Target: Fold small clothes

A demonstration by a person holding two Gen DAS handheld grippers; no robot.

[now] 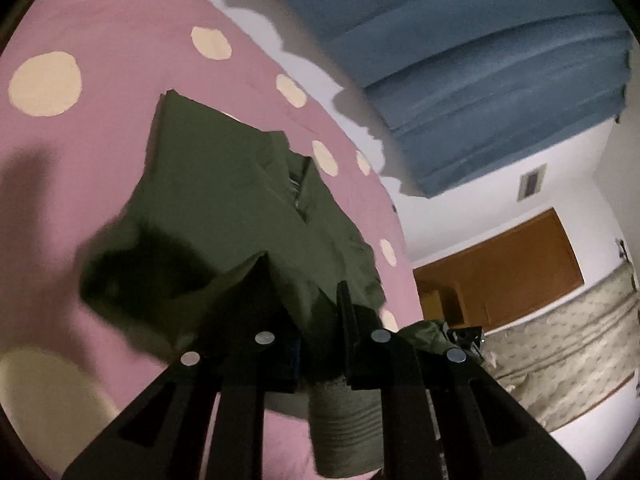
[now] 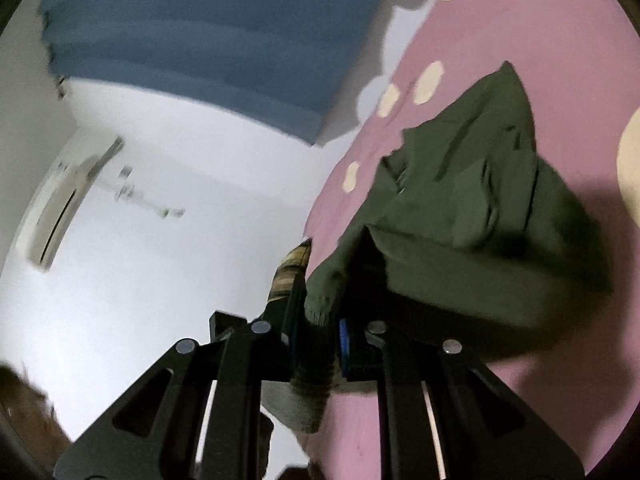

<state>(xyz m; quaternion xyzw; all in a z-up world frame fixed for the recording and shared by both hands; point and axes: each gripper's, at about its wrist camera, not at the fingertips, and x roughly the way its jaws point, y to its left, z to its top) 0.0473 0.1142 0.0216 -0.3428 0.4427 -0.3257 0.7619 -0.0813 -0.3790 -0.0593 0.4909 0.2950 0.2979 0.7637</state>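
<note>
Left wrist: left claw (image 1: 304, 280) clamps green garment (image 1: 224, 208) | right claw (image 2: 324, 264) clamps its cuff

1. The olive-green garment (image 1: 224, 216) is matt woven cloth with a ribbed knit cuff (image 1: 344, 428) at the bottom centre.
2. The pink spotted sheet (image 1: 100, 128) at left is smooth matt cloth.
3. The left gripper (image 1: 306, 300) is matt black plastic with shiny metal pins.
4. The blue curtain (image 1: 460, 60) at the top is soft matt fabric.
5. The brown panel (image 1: 516, 264) at right looks like smooth wood.
</note>
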